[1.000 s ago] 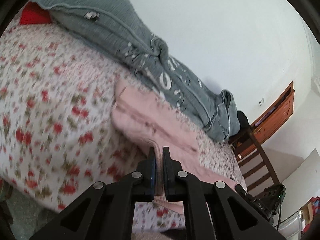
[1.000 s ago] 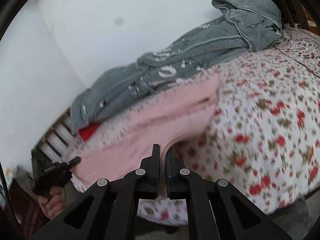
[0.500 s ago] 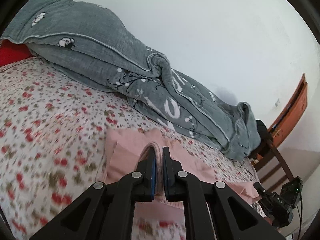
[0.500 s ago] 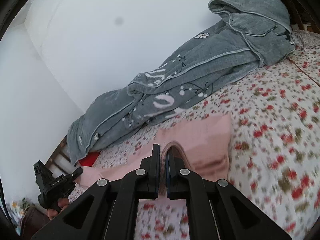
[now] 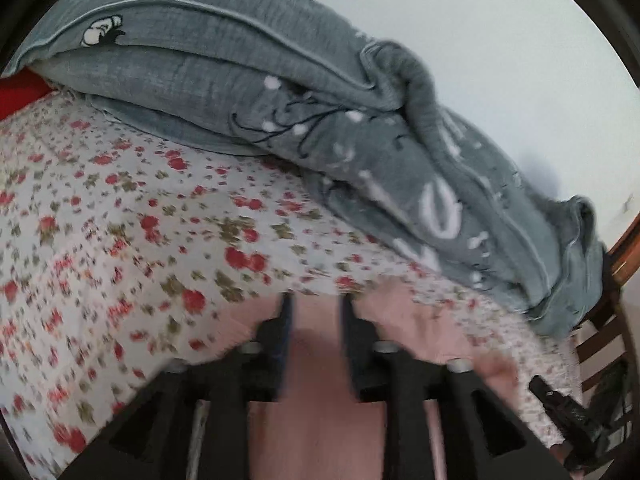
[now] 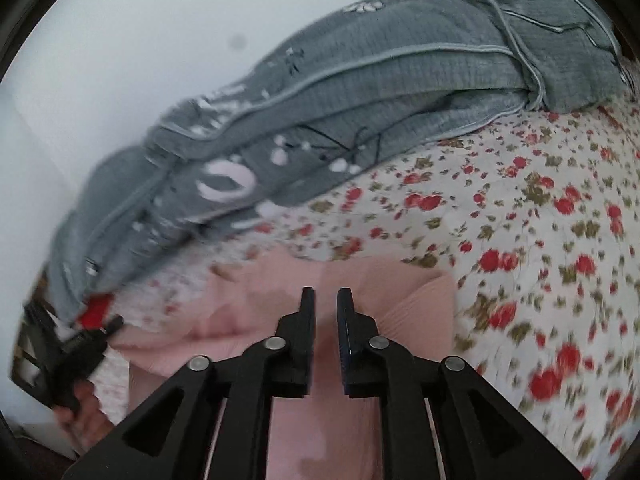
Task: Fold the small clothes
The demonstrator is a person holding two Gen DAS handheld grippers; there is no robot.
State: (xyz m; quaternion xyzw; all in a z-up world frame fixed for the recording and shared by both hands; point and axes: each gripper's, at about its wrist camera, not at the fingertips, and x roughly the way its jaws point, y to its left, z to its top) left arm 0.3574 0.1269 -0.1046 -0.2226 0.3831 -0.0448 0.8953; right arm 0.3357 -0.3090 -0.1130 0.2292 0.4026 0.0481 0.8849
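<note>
A pink garment (image 5: 412, 320) lies folded on the floral bedsheet (image 5: 120, 220). My left gripper (image 5: 314, 304) is open just above it, with pink cloth showing between and under the fingers but not pinched. In the right wrist view the same pink garment (image 6: 400, 284) lies flat with a folded edge at the right. My right gripper (image 6: 325, 298) is open a little above it, holding nothing. Each view shows the other gripper at its edge.
A long grey-green quilt (image 5: 280, 92) is heaped along the white wall at the far side of the bed; it also shows in the right wrist view (image 6: 400, 80). A red item (image 5: 16, 92) peeks out beneath it. A wooden chair (image 5: 608, 332) stands past the bed's end.
Both grippers were shut on the pink garment's edge and carried it forward over itself. Now both have opened and the cloth lies on the bed.
</note>
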